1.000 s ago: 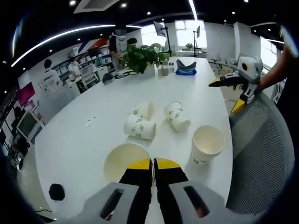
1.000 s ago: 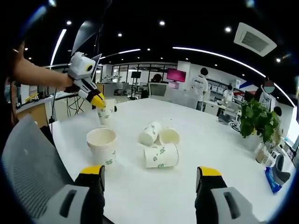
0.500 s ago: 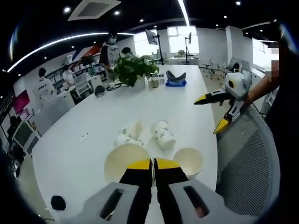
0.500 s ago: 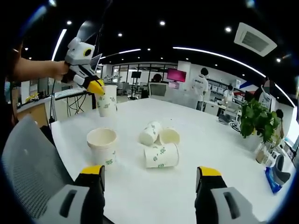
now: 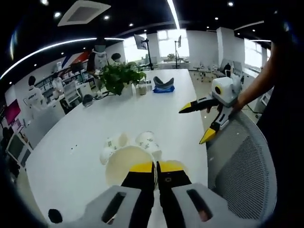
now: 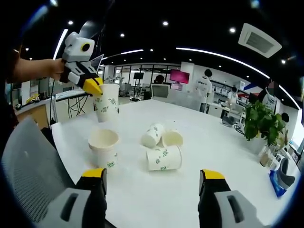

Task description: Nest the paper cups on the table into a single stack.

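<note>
Now the left gripper (image 6: 93, 87) has carried its paper cup (image 6: 107, 102) across: a second ago it hung back near the far edge of the surface (image 6: 228, 156), and now it sits just above and slightly behind the upright cup (image 6: 104, 147). The fingers are pressed together on the held cup's rim, and in the left gripper view that cup's open mouth (image 5: 128, 164) sits right ahead of the yellow tips (image 5: 156, 167). The three cups on their sides (image 6: 163, 142) lie clustered mid-surface, unmoved; in the left gripper view two of them peek out beyond the held rim (image 5: 127, 142). The right gripper (image 6: 152, 176) hangs low with its fingers spread wide and nothing between them; from the left gripper view it (image 5: 198, 121) has drifted in from the right, over the mesh chair (image 5: 237, 166).
</note>
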`<state>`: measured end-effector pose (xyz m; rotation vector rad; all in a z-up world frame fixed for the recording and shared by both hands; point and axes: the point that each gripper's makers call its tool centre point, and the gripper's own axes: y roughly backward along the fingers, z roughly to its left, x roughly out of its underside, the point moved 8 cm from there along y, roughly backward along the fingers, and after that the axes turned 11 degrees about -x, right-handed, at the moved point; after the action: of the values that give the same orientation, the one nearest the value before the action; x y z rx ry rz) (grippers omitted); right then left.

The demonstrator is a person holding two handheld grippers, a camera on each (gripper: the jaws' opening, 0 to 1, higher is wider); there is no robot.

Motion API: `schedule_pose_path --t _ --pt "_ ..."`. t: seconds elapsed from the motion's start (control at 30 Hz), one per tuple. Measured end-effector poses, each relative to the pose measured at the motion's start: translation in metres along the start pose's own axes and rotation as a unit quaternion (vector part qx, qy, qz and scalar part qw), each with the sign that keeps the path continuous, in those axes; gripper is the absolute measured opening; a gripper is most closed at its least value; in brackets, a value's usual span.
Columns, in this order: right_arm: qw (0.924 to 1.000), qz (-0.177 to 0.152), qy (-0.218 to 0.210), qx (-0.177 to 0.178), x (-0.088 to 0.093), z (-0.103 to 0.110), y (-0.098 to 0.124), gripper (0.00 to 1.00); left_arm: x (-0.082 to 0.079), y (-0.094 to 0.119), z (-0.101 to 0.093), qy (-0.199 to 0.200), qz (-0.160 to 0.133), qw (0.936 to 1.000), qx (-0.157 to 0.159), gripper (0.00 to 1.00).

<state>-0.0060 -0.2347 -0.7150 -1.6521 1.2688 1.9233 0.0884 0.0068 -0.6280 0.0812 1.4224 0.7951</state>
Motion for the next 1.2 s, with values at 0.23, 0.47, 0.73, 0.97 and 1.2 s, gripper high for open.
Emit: schedule_pose_path --t 0.23,0.47,0.73,0.97,1.2 --pt "1.0000 0.002 0.001 0.000 0.001 -0.001 0.000 0.80 0.000 -0.007 -0.013 -0.010 0.003 0.9995 0.029 0.00" --pt "1.0000 0.004 0.002 0.001 0.001 -0.001 0.000 0.80 0.006 -0.014 -0.021 -0.017 0.009 0.9988 0.045 0.00" --pt "1.0000 0.005 0.003 0.002 0.001 -0.001 0.000 0.80 0.000 -0.017 -0.027 -0.025 0.006 0.9984 0.051 0.00" --pt "1.0000 0.005 0.003 0.002 0.001 -0.001 0.000 0.80 -0.008 -0.018 -0.043 -0.040 0.012 0.9974 0.059 0.00" --pt "1.0000 0.005 0.003 0.002 0.001 -0.001 0.000 0.80 -0.002 -0.025 -0.048 -0.049 0.027 0.9963 0.065 0.00"
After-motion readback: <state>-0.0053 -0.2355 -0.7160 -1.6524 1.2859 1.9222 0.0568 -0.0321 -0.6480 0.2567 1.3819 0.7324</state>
